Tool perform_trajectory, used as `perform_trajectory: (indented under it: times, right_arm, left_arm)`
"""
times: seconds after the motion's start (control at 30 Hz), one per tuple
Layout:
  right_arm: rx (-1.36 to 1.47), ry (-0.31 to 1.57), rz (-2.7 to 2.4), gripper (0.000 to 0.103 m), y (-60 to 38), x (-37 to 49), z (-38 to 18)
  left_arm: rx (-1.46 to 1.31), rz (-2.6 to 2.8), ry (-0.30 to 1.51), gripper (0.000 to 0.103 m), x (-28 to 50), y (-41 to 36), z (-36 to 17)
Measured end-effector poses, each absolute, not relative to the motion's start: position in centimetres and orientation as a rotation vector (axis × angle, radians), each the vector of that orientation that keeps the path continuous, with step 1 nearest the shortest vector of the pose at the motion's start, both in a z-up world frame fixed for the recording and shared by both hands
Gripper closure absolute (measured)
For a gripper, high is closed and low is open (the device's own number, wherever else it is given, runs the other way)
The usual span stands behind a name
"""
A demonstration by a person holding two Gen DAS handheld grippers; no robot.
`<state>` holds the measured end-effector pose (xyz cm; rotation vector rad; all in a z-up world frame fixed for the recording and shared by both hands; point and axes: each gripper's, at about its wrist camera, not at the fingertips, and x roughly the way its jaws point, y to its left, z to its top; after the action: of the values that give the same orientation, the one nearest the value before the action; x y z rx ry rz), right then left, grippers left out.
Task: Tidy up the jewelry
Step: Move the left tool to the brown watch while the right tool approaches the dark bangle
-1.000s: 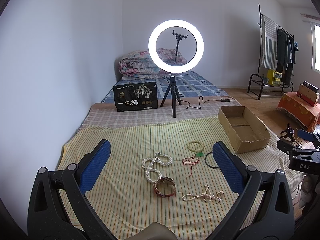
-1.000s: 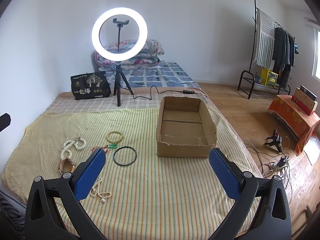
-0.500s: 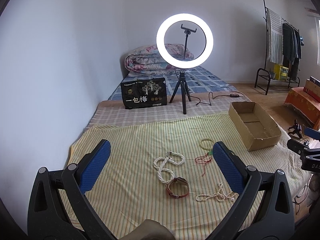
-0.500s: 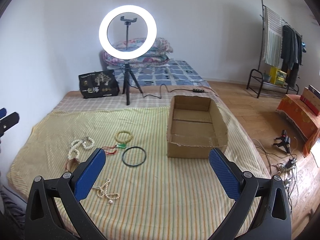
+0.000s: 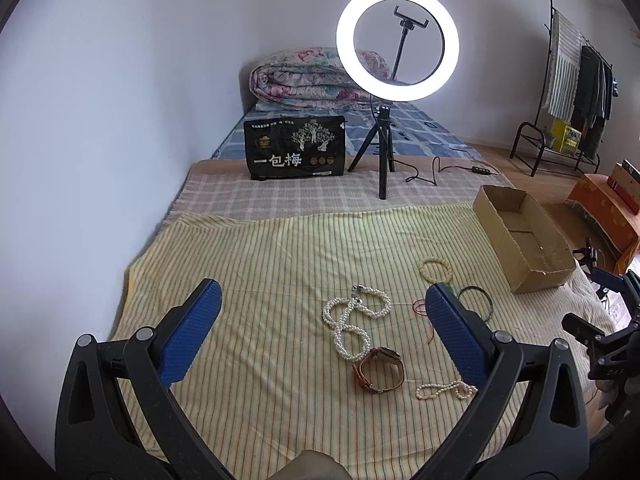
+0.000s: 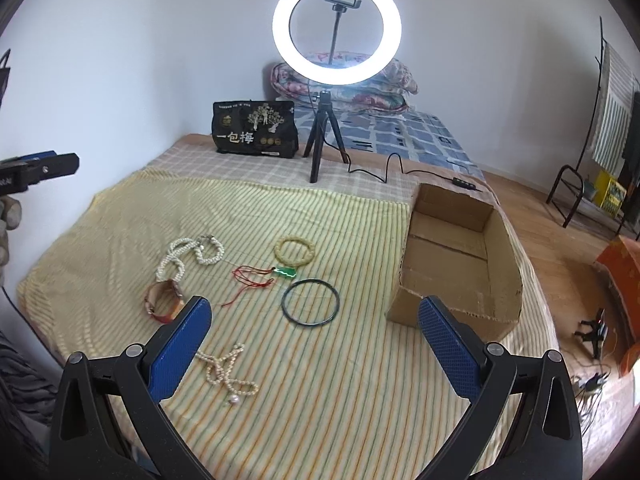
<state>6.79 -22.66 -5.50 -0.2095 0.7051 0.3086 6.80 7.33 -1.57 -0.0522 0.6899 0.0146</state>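
Left gripper released, jaws spread wide, grasping nothing, above the striped cloth; right gripper likewise spread and unladen. Between and beyond the fingers, six loose jewelry pieces: two pearl necklaces, long and short, one leather-strap watch, one yellow bead bracelet, one red cord with green pendant, one dark bangle. One empty cardboard box just right of them. On a checked blanket behind: one ring light on tripod, one black package. Pendant clear only in right view; clothes rack fuller in left
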Motion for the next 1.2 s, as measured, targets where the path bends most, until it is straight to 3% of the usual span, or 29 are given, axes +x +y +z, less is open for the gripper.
perform_trajectory:
  times: [0.4, 0.43, 0.5, 0.67, 0.7, 0.77, 0.87, 1.0, 1.2]
  right_arm:
    - [-0.401, 0.874, 0.499, 0.006, -20.0, 10.4, -11.7]
    - [-0.412, 0.891, 0.526, 0.007, -19.7, 10.7, -12.1]
    - [-0.435, 0.915, 0.566, 0.02, -19.0, 11.2, -12.8]
    - [-0.41, 1.008, 0.597, 0.032, -18.5, 13.9, -14.2]
    - [-0.402, 1.024, 0.601, 0.041, -18.4, 14.3, -14.4]
    - [-0.381, 1.075, 0.614, 0.05, -18.4, 15.3, -15.0]
    - [-0.389, 1.109, 0.625, 0.053, -17.9, 16.1, -15.7]
    - [-0.413, 1.141, 0.63, 0.064, -17.6, 16.6, -16.5]
    - [-0.414, 1.169, 0.632, 0.07, -17.2, 17.5, -17.2]
  left_arm:
    - [-0.204, -0.091, 1.045, 0.044, 9.3, 7.3, -10.1]
    - [-0.217, -0.087, 1.067, 0.044, 9.4, 7.3, -10.6]
    - [-0.244, -0.083, 1.108, 0.048, 9.6, 7.3, -11.6]
    - [-0.258, -0.094, 1.17, 0.055, 10.1, 6.7, -13.0]
    - [-0.257, -0.099, 1.178, 0.057, 10.1, 6.6, -13.2]
    - [-0.265, -0.112, 1.197, 0.061, 10.5, 6.2, -13.7]
    - [-0.296, -0.126, 1.221, 0.065, 10.9, 6.0, -14.2]
    - [-0.316, -0.124, 1.261, 0.066, 11.4, 5.7, -15.2]
    - [-0.346, -0.103, 1.316, 0.069, 11.7, 5.8, -17.1]
